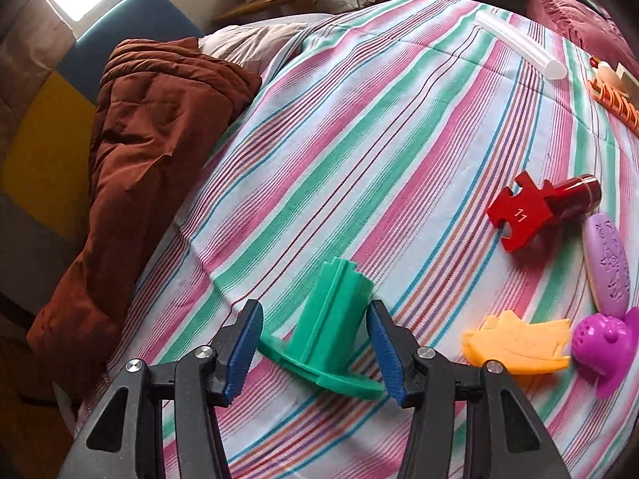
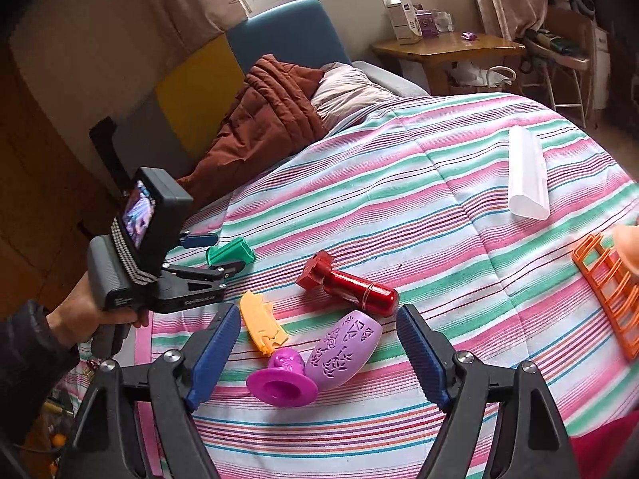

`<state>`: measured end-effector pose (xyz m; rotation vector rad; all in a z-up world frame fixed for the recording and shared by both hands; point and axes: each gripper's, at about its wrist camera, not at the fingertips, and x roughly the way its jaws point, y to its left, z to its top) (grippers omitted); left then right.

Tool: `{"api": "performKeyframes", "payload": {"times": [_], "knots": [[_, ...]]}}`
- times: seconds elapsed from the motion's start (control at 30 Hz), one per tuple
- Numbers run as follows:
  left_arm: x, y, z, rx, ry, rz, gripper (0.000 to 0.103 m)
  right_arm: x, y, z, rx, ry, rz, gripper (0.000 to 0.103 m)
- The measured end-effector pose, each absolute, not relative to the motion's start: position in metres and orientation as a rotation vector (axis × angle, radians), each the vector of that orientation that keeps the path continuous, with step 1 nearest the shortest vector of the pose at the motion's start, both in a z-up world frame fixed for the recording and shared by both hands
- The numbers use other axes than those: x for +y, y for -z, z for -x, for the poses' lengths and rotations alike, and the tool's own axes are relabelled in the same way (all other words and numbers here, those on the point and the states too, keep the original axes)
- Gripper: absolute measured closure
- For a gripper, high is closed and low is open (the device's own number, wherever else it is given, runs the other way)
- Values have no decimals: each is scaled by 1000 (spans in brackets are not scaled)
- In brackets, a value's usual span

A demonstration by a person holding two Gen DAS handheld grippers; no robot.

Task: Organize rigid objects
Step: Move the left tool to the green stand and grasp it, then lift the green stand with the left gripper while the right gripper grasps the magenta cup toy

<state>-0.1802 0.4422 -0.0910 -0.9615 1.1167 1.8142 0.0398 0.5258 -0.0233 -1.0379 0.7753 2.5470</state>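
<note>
Left gripper [image 1: 315, 353] stands released astride the green flanged piece [image 1: 333, 315] on the bed [image 1: 359, 159]; centre pads on its ribbed body before clenching.

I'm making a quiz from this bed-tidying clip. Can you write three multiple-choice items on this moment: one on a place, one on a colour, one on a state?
1. Where does the green piece lie?
A. between the left gripper's fingers
B. on the wooden desk
C. inside the orange rack

2. What colour is the puzzle-shaped block leaning on the red cylinder?
A. yellow
B. red
C. white

3. How does the right gripper stand?
A. shut on the lilac oval piece
B. shut on the clear tube
C. open, holding nothing

Answers:
1 A: in the left wrist view the blue pads flank the green piece on the striped bedspread, with gaps either side.
2 B: the block is red, like the cylinder.
3 C: the jaws stand wide apart above the lilac and magenta pieces, pressing on neither.
</note>
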Motion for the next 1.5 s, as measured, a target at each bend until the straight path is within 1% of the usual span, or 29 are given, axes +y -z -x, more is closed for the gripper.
{"api": "performKeyframes", "payload": {"times": [0.03, 0.1, 0.13, 0.17, 0.3, 0.43, 0.53, 0.67, 0.8, 0.9, 1.07, 1.1, 1.13, 1.2, 1.33, 1.37, 1.4, 1.5], "knots": [[443, 95, 184, 1108, -1810, 987, 49, 526, 24, -40, 774, -2543, 1037, 22], [440, 98, 189, 1035, -1811, 1033, 61, 528, 23, -42, 765, -2531, 1022, 22], [437, 97, 191, 986, -1812, 1061, 71, 530, 22, -44, 762, -2524, 1007, 22], [434, 97, 191, 957, -1824, 1079, 73, 533, 21, -45, 765, -2513, 989, 22], [416, 94, 184, 876, -1874, 1106, 73, 556, 21, -59, 842, -2433, 911, 23], [389, 85, 175, 718, -1932, 1154, 73, 574, 25, -68, 923, -2364, 884, 24], [372, 75, 163, 652, -1968, 1158, 73, 576, 30, -65, 957, -2356, 910, 25], [355, 57, 138, 611, -2000, 1119, 73, 568, 42, -55, 963, -2374, 1001, 28], [335, 37, 116, 543, -2021, 1104, 73, 556, 52, -44, 938, -2396, 1080, 32], [320, 27, 103, 500, -2034, 1099, 73, 544, 54, -37, 890, -2436, 1130, 42], [298, 17, 87, 449, -2047, 1102, 73, 508, 53, -22, 750, -2599, 1237, 42], [293, 15, 83, 435, -2050, 1104, 73, 500, 55, -19, 724, -2629, 1259, 39], [288, 13, 80, 418, -2051, 1110, 73, 492, 56, -16, 695, -2654, 1278, 33], [279, 11, 75, 384, -2057, 1119, 73, 480, 59, -12, 628, -2682, 1304, 28], [260, 5, 62, 342, -2080, 1118, 73, 464, 68, -3, 497, -2695, 1347, 28], [254, 4, 59, 320, -2085, 1122, 73, 462, 70, -1, 506, -2699, 1368, 28], [250, 3, 58, 304, -2087, 1125, 73, 463, 71, -1, 551, -2720, 1393, 30], [234, 1, 52, 257, -2102, 1138, 73, 461, 67, -2, 680, -2798, 1419, 30]]}}
